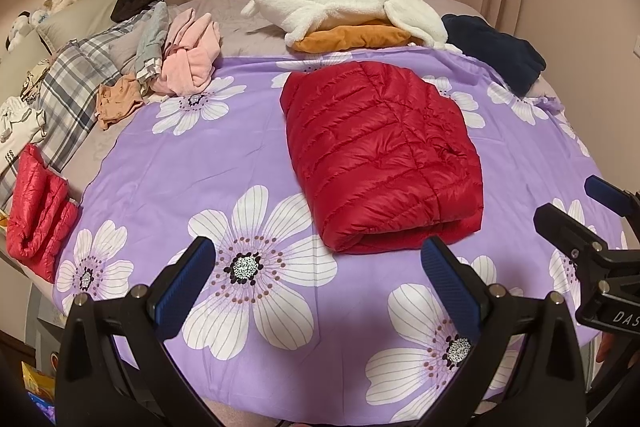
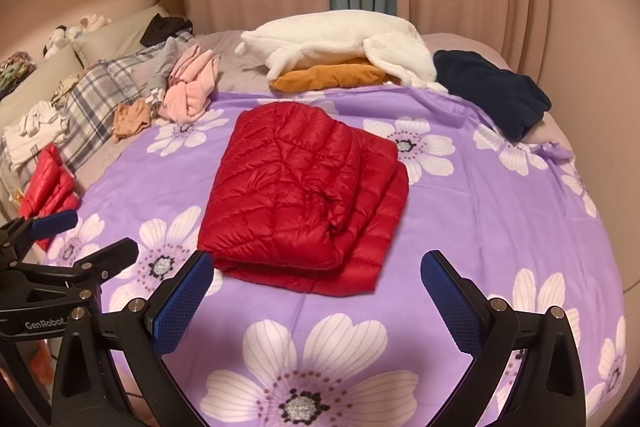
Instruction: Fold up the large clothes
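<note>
A red quilted down jacket (image 1: 380, 155) lies folded into a thick rectangle on the purple flowered sheet (image 1: 200, 163); it also shows in the right wrist view (image 2: 304, 195). My left gripper (image 1: 318, 257) is open and empty, held above the sheet just in front of the jacket's near edge. My right gripper (image 2: 318, 267) is open and empty, also just in front of the jacket. The right gripper appears at the right edge of the left wrist view (image 1: 576, 207), and the left gripper at the left edge of the right wrist view (image 2: 80, 235). Neither touches the jacket.
A second folded red jacket (image 1: 38, 215) lies at the bed's left edge. Loose pink (image 1: 192, 63), plaid (image 1: 76, 87) and tan clothes pile at the back left. A white fleece (image 1: 344, 7) on an orange garment (image 1: 352, 37) and a navy garment (image 1: 496, 51) lie at the back.
</note>
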